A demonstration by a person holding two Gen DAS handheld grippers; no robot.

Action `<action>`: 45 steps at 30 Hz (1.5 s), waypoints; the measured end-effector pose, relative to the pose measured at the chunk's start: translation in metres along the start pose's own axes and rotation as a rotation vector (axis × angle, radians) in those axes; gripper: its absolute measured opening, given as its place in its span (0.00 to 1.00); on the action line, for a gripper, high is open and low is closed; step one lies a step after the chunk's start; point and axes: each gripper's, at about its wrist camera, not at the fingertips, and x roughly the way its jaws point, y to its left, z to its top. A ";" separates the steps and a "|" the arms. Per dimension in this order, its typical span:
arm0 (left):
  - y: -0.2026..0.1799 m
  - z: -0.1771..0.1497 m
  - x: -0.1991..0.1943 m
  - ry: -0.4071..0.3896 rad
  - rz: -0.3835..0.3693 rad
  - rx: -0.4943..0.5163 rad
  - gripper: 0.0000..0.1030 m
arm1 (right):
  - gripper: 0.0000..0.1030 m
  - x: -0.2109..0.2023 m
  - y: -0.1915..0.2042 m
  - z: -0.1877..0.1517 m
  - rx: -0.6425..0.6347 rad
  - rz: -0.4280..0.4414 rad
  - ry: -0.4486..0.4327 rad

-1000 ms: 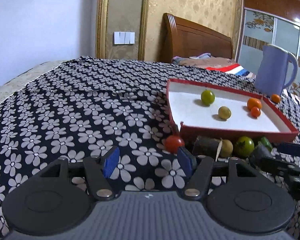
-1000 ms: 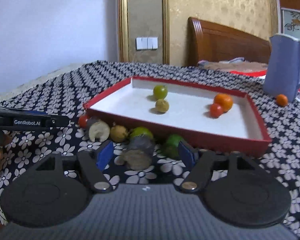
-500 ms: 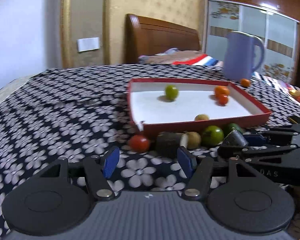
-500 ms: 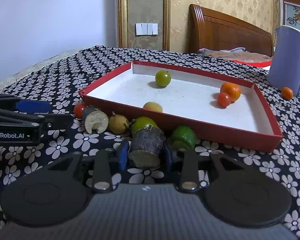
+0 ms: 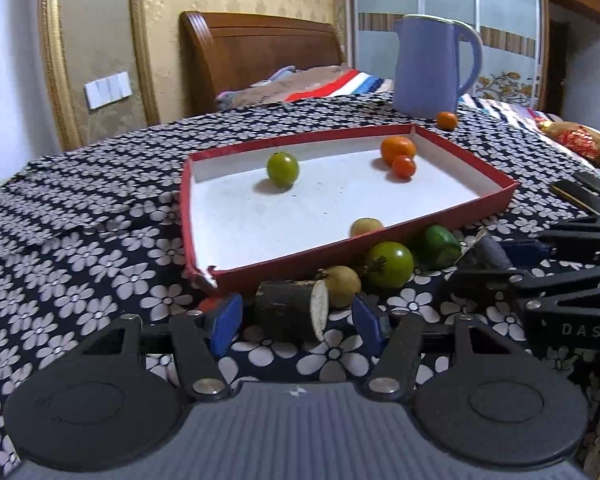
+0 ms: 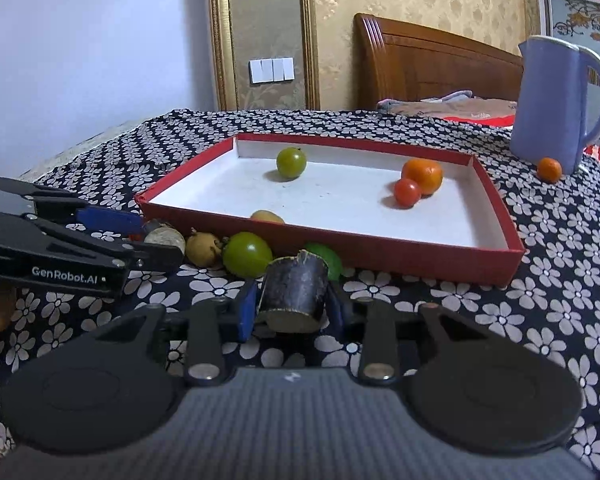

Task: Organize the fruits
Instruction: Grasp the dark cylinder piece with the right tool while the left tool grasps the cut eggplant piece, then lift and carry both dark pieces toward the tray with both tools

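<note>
Two dark stubby cane pieces lay outside the red tray [image 6: 512,258], along its near edge on the flowered cloth [image 5: 80,280]. My right gripper [image 6: 293,309] had its blue pads pressed against the sides of one dark cane piece [image 6: 294,294], cut end facing me, pinching it just in front of the tray's near wall. My left gripper [image 5: 296,320] sat near the tray's near left corner with its jaws closing around the other cane piece [image 5: 290,310], which lay on its side with the pale cut face turned right; the pads were still clear of it. A small red tomato [image 5: 210,303] peeked out behind the left pad.

Between the two pieces, against the tray's near wall, sat a tan fruit [image 5: 340,286], a green tomato [image 5: 390,264] and a green lime [image 5: 440,246].

Inside the tray were a green tomato [image 6: 291,163] toward the far edge, an orange [image 6: 423,176] touching a red tomato [image 6: 407,192] by the right wall, and a yellowish fruit [image 6: 266,217] against the near wall. A blue jug [image 6: 556,104] stood beyond the far right corner with a small orange [image 6: 549,169] at its base.
</note>
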 end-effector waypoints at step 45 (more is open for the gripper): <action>-0.070 0.045 -0.035 -0.199 0.217 -0.101 0.31 | 0.33 -0.053 -0.029 0.041 0.037 -0.077 -0.182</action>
